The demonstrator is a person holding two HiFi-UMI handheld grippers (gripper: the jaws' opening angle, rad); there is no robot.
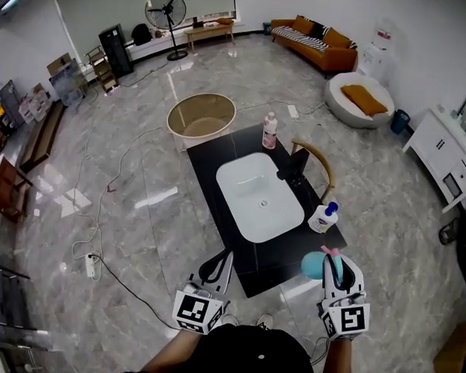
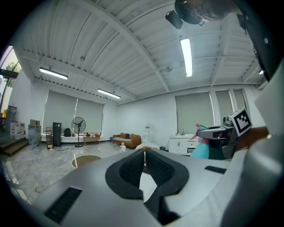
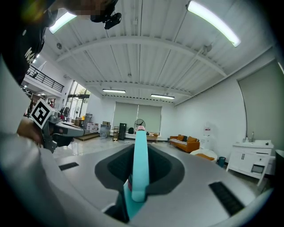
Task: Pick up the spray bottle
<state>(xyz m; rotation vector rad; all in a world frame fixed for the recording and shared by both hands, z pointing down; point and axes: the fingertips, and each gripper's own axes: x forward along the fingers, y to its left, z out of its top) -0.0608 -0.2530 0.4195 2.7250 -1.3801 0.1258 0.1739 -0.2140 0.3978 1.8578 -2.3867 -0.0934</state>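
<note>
The pick-up looks all but done. The right gripper [image 1: 332, 265] has its jaws clamped on the turquoise plastic spray bottle with a pink nozzle [image 1: 315, 263]. The gripper holds it above the front right corner of the black rectangular countertop [image 1: 211, 161], and it appears clear of the surface. In the right gripper view, the bottle's narrow turquoise upper part stands upright between the two dark pads, filling the gap, and its pink tip pokes out beyond them. The round body bulges out to the left of the jaws in the head view.

The left gripper [image 1: 222, 261] is near the countertop's front edge, well apart from the spray bottle. Its jaws are closed together with nothing between them.

What probably remains is to carry the spray bottle steadily. The grip sits high on a slim part, so the heavier body could swing or slip if the pads ease off (how full it is cannot be told). The path should also keep away from the white bottle with a blue cap [image 1: 323, 218] at the right edge, just beyond the held bottle. The black faucet [image 1: 295, 166] beside the white oval sink basin [image 1: 257, 197] is farther off.
</note>
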